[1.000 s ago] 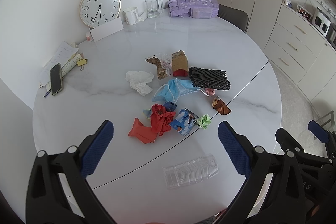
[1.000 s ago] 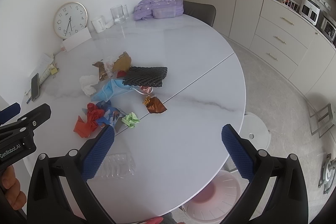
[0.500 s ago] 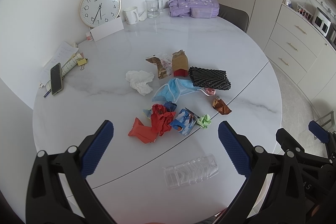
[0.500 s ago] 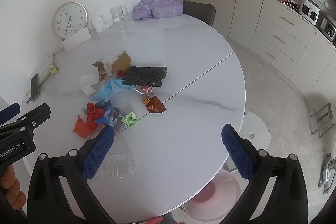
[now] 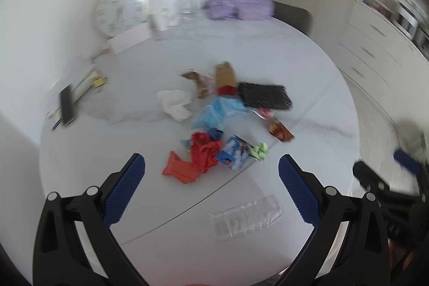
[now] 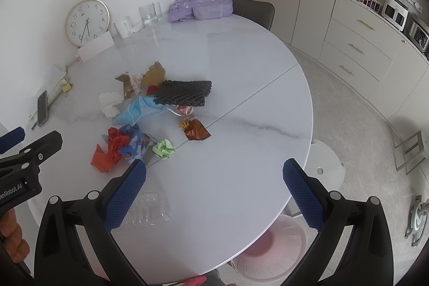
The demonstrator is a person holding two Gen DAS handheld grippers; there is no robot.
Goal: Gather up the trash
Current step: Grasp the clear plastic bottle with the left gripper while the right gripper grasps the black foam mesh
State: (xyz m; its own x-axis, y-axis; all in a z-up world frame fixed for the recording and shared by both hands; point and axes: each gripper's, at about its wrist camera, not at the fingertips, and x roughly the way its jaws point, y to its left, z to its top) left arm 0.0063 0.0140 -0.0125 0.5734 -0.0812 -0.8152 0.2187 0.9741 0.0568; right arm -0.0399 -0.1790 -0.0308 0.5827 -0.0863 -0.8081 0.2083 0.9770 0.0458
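Note:
Trash lies in a loose heap mid-table: red crumpled paper [image 5: 199, 156], a blue snack wrapper [image 5: 234, 153], a green paper ball [image 6: 164, 148], a blue face mask [image 6: 136, 111], white tissue [image 5: 174, 102], a black ribbed tray [image 6: 185, 96], a brown foil wrapper [image 6: 197, 131] and a brown paper bag [image 5: 225, 75]. A clear plastic tray [image 5: 245, 216] lies near the front edge. My left gripper [image 5: 211, 180] is open and empty, above the table short of the heap. My right gripper [image 6: 214, 185] is open and empty over the table's near right part.
The round white marble table [image 6: 241, 58] carries a clock [image 6: 87, 22], a mug, glasses, a purple backpack [image 6: 201, 3], papers and a phone [image 6: 42, 107] along its far and left sides. A pink bin [image 6: 273, 245] stands on the floor below the table's front right edge. Cabinets line the right wall.
The left wrist view has turned blurred and shifted slightly, so my left gripper is moving. The right gripper has barely moved. The trash lies as before.

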